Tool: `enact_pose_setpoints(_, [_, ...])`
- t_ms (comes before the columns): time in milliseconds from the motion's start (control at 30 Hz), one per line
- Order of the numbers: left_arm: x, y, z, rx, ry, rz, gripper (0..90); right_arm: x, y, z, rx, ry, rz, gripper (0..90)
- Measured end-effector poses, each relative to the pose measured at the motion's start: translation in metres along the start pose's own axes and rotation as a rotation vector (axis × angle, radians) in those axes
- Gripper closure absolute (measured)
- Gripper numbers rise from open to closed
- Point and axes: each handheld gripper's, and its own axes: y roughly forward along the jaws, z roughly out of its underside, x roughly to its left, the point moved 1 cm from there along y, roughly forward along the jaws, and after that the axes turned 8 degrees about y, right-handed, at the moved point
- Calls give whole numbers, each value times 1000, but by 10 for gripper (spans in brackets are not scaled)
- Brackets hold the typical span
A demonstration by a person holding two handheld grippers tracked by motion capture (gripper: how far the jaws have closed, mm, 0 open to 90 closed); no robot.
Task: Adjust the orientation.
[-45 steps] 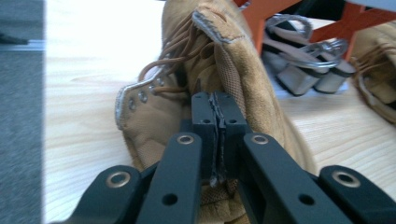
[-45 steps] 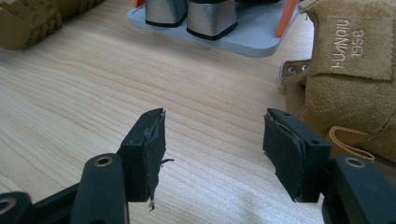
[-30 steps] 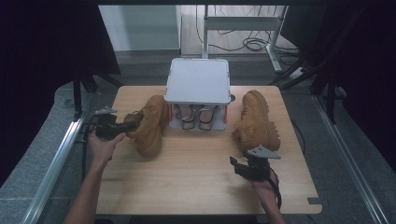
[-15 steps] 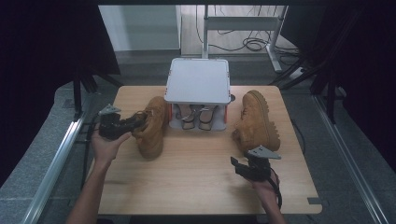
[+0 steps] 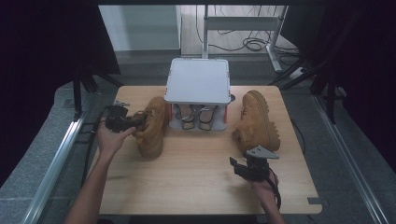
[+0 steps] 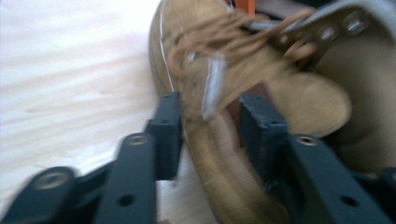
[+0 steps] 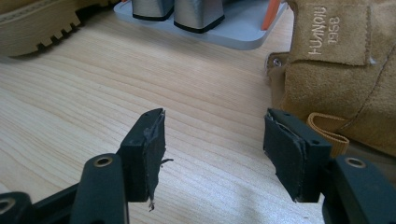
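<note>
High view: the left boot (image 5: 152,127) stands on the wooden counter (image 5: 201,182), just left of a grey rack (image 5: 198,81) at the counter's far middle. The left gripper (image 5: 136,122) reaches in from the left and meets the boot's upper part. The right boot (image 5: 256,120) stands to the right of the rack; the right gripper (image 5: 243,169) hangs near its heel end, apart from it.

Left gripper view: the picture is blurred. The left boot's (image 6: 219,116) collar edge and laces lie between the two black jaws, which have just been opening; the pads stand beside the leather without pressing on it.

Right gripper view: the jaws are spread wide with bare counter (image 7: 93,93) between them. The right boot (image 7: 345,70) sits just beyond the right-hand jaw; its tongue patch reads "1956" under a brand word that I cannot make out.
</note>
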Motion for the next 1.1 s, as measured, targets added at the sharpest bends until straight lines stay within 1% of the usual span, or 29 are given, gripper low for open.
enact_pose_setpoints(33, [0,2,-1,1,-15,26,650,0,0,0,1,1,2,393])
enact_pose_setpoints(67, [-2,3,-3,12,-13,6,688,0,0,0,2,2,2,393])
enact_pose_setpoints(133, [-6,5,-5,16,-9,-7,747,0,0,1,2,1,3,393])
enact_pose_setpoints(167, [-7,5,-6,23,-6,-17,760,0,0,1,3,1,2,393])
enact_pose_setpoints(233, [-6,5,-5,9,-24,-23,771,0,0,1,5,0,2,393])
enact_pose_setpoints(267, [-5,4,-5,-4,-36,-27,774,0,0,1,4,-2,3,393])
enact_pose_setpoints(300, [-2,3,-4,-12,-41,-28,777,0,0,1,4,-1,2,393])
enact_pose_setpoints(367, [2,1,-3,-35,-70,-25,783,0,1,1,3,-1,3,393])
enact_pose_setpoints(433, [6,-4,-3,-55,-77,-21,789,0,1,1,4,0,4,393])
enact_pose_setpoints(633, [7,-27,-7,-77,-50,-16,794,0,1,1,6,1,5,393])
enact_pose_setpoints(733, [8,-40,-2,-92,-37,4,793,0,1,1,4,0,5,393])
enact_pose_setpoints(767, [9,-44,1,-99,-40,12,793,0,1,1,3,1,6,393])
enact_pose_setpoints(900, [10,-61,14,-122,-46,71,792,0,0,1,2,2,6,393])
enact_pose_setpoints(967, [7,-71,22,-134,-36,100,792,0,0,1,3,3,7,393])
enact_pose_setpoints(1100, [4,-86,39,-157,-32,149,790,1,-1,0,1,4,7,393])
